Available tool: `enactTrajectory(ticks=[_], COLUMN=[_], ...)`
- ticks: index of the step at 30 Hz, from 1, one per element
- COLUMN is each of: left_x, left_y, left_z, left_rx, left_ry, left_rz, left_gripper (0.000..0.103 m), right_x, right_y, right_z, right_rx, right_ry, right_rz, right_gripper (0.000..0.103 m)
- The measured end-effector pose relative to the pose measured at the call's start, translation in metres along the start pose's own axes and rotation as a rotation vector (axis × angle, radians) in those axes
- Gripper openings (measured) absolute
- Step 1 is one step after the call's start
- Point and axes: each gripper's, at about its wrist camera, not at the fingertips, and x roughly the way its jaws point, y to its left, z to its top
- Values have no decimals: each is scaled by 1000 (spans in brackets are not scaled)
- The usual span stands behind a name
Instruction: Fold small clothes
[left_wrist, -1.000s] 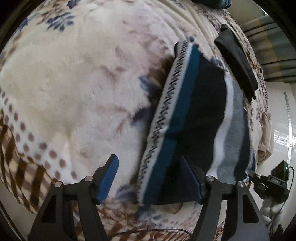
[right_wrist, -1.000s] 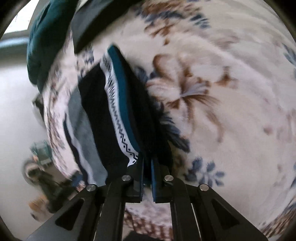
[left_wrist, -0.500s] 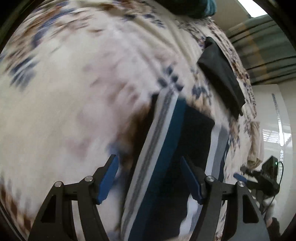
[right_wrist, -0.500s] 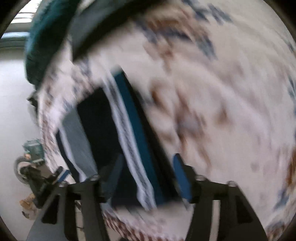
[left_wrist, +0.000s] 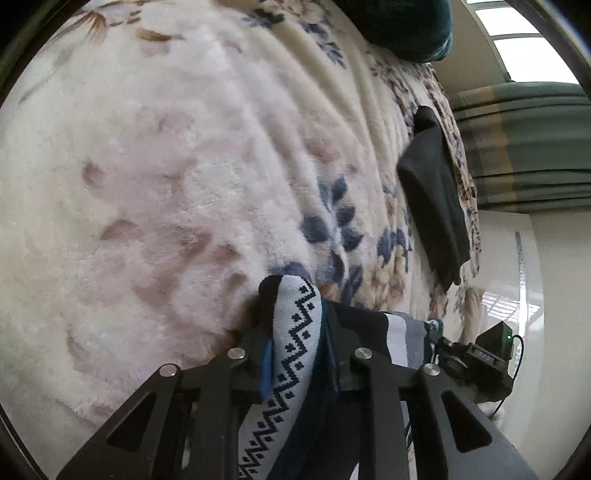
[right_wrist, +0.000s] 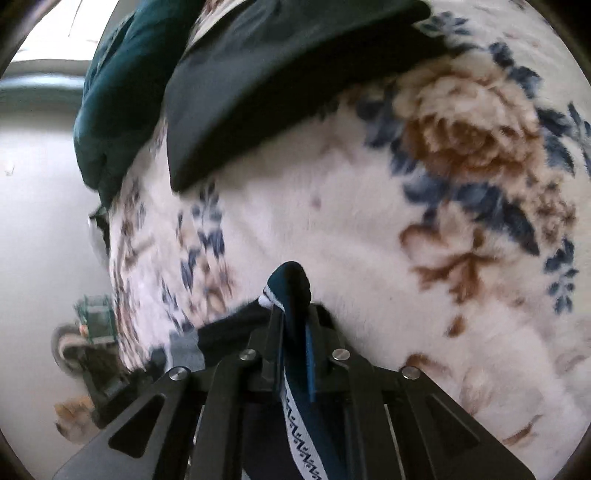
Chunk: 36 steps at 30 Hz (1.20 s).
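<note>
We are over a bed with a plush floral blanket (left_wrist: 192, 177), a striped curtain (left_wrist: 524, 147) at the far side in the left view and pale floor beyond the bed's edge in both. The garment (left_wrist: 295, 332), dark with a teal band and a white zigzag trim, is caught in both tongs at once. In the left view the trimmed edge rises between the fingers and curls just past their tips, while the rest trails down and to the right, off toward the bed's edge. In the right view the same teal and white edge (right_wrist: 291, 295) stands up between the fingers, with the dark body running down and left.

The left tongs (left_wrist: 295, 354) are closed on the trim; the right tongs (right_wrist: 293, 343) are pressed tight on that edge too. So the held edge runs between our two grips, and the body hangs on the floor side of both, away from the open blanket ahead. We judge the fold turns on that: the edge would be carried across the cloth's own body.

A folded black piece (left_wrist: 432, 199) lies well ahead on the blanket, a teal bundle (right_wrist: 110, 103) beyond it. Some gear (left_wrist: 480, 362) stands off the bed.
</note>
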Motion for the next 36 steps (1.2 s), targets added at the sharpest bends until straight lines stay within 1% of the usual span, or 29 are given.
enactTrajectory(ticks=[1,2,3,4,5,6,8,10,11,13,14,15,18,19,20,21,22,23,24,25,26,27,28,29,30,33,34,35,36], left_x=[0,-2,-8,-16,-26,-44,-66,-90,-99,-105,-105,-99,-72,-63,-53,-47,-40,-39,-39,-42,-47,-55,-58,-61,-64,-56,-49,-44,-44], left_y=[-3,-7,-10,-13,-15,-18,-20,-17,-12,1,8,17,29,31,31,30,31,32,30,29,25,17,13,10,8,16,25,35,42], left_z=[1,1,0,-3,-7,-17,-34,-66,-86,-116,-130,-148,-177,-182,-185,-185,-185,-185,-184,-183,-182,-181,-181,-181,-181,-182,-182,-183,-184], left_rx=[10,14,12,10,12,15,9,-19,-52,-142,-195,-278,-431,-459,-469,-467,-470,-479,-480,-477,-465,-430,-415,-408,-399,-376,-398,-435,-461], left_ry=[12,22,27,21,9,-11,-33,-40,-35,-6,13,49,115,124,130,132,115,84,64,57,41,28,28,30,35,57,81,112,136], left_rz=[8,12,18,15,6,8,20,67,90,104,95,53,-22,-32,-56,-56,-46,-55,-28,-33,-44,-35,-40,-50,-52,-31,-36,-54,-65], left_gripper=[28,31,41,45,51,58,59,59,59,59,59,59,59,59,59,56,53,45,32,21,18,17,17,16,16,16,17,20,26], right_x=[8,9,9,3,-7,-22,-53,-77,-85,-91,-91,-89,-73,-66,-58,-55,-54,-55,-55,-60,-67,-74,-81,-90,-89,-85,-79,-70,-61], right_y=[0,-1,-2,-1,-2,-3,-5,-16,-26,-44,-57,-66,-85,-88,-89,-89,-89,-87,-84,-79,-74,-65,-58,-50,-41,-42,-44,-47,-53], right_z=[1,1,0,-3,-7,-14,-37,-67,-88,-116,-134,-144,-170,-175,-178,-180,-181,-182,-182,-184,-186,-186,-186,-188,-186,-189,-191,-191,-190], right_rx=[-6,-8,-3,8,14,23,26,68,122,222,306,355,498,531,548,554,555,543,524,506,483,440,406,371,353,324,320,314,316], right_ry=[33,53,74,85,83,73,61,86,106,144,156,159,170,167,165,158,137,109,102,74,54,40,26,14,15,68,87,108,130], right_rz=[-30,-51,-74,-88,-95,-100,-129,-177,-186,-160,-126,-94,10,41,50,47,36,-11,-40,-61,-74,-102,-119,-141,-165,-232,-242,-255,-263], right_gripper=[10,12,18,28,34,43,44,52,52,52,52,54,55,55,55,54,43,27,9,8,8,7,7,7,7,7,7,7,8])
